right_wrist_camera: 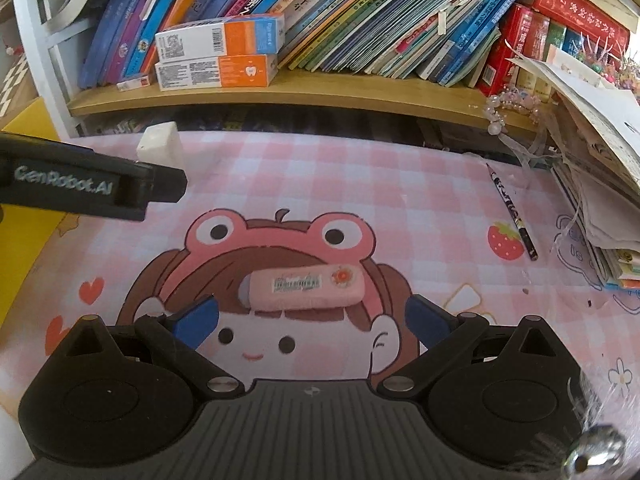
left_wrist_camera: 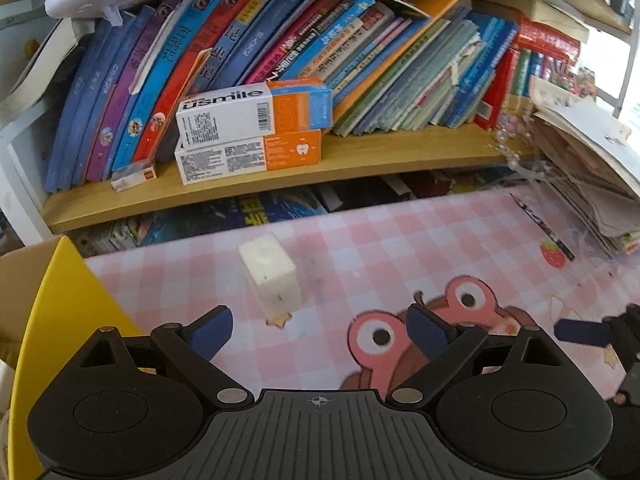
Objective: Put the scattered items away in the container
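The left gripper (left_wrist_camera: pixel 320 334) stands with its blue-padded jaws spread wide and nothing between them; just ahead, slightly left, a small white rectangular block (left_wrist_camera: pixel 271 276) with a round dimple on top stands upright on the pink checked cartoon desk mat (left_wrist_camera: pixel 400 240). The right gripper (right_wrist_camera: pixel 312 322) is likewise spread, and a pink oblong eraser (right_wrist_camera: pixel 304 286) bearing a barcode sticker and an orange flower lies crosswise just beyond its pads. A patterned pencil (right_wrist_camera: pixel 512 212) lies to the right near stacked papers. The yellow-edged cardboard box (left_wrist_camera: pixel 48 304) sits at the left. On the wooden shelf (left_wrist_camera: pixel 360 156), a box reads "usmile" (left_wrist_camera: pixel 256 108).
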`<state>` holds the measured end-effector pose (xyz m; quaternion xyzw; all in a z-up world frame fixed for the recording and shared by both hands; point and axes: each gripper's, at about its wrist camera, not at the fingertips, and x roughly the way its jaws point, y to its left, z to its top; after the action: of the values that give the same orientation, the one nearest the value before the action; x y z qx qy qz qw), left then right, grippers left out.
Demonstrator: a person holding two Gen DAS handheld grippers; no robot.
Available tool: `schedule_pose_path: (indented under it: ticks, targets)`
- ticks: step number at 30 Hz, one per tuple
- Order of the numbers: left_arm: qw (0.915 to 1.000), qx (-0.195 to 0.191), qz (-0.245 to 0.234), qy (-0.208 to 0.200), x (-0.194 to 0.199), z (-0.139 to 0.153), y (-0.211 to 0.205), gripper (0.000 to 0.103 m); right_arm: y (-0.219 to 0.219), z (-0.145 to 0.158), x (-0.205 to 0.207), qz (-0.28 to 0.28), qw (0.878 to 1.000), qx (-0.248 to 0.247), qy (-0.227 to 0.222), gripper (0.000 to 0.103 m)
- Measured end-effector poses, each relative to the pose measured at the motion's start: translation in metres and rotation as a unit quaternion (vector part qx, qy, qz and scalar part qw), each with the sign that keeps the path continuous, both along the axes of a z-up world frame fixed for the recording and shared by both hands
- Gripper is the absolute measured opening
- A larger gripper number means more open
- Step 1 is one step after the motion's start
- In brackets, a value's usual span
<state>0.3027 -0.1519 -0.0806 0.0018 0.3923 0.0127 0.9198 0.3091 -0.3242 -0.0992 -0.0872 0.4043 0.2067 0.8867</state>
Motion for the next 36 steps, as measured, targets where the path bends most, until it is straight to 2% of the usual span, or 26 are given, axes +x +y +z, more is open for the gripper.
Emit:
schedule_pose_path:
  ticks: [4,7,15,20,23,25,31,33,36]
  targets:
    - [0.9998,0.018,0.008,-0.003,0.011,-0.006,0.003,0.091,0.004,-0.001,0.005,0.003,1.0,0.003,-0.003,0.099]
    - [0.9996,0.019,0.021,-0.001,0.019,-0.011,0.008,0.083,0.008,-0.001,0.008,0.007,1.0,0.006,-0.005,0.098]
    - [0.9991,0.019,0.038,-0.001,0.036,-0.018,0.012,0.081,0.015,-0.007,0.017,0.003,1.0,0.007,-0.003,0.098]
    - [0.999,0.02,0.041,0.0,0.045,-0.024,0.011,0.074,0.016,-0.011,0.018,0.001,1.0,0.006,0.001,0.097]
    - [0.9988,0.018,0.046,0.003,0.049,-0.028,0.012,0.067,0.017,-0.015,0.017,-0.001,1.0,0.003,0.002,0.094]
    - [0.9986,0.015,0.05,0.008,0.051,-0.031,0.014,0.055,0.017,-0.016,0.018,-0.002,1.0,0.003,0.003,0.092]
    - [0.9983,0.012,0.056,0.009,0.051,-0.033,0.02,0.034,0.018,-0.018,0.019,-0.001,1.0,0.002,-0.001,0.081]
    - [0.9983,0.008,0.057,0.009,0.05,-0.032,0.021,0.032,0.018,-0.018,0.018,0.001,1.0,0.003,-0.005,0.076]
    - [0.9983,0.004,0.058,0.008,0.049,-0.031,0.021,0.029,0.018,-0.017,0.017,0.002,1.0,0.001,-0.004,0.076]
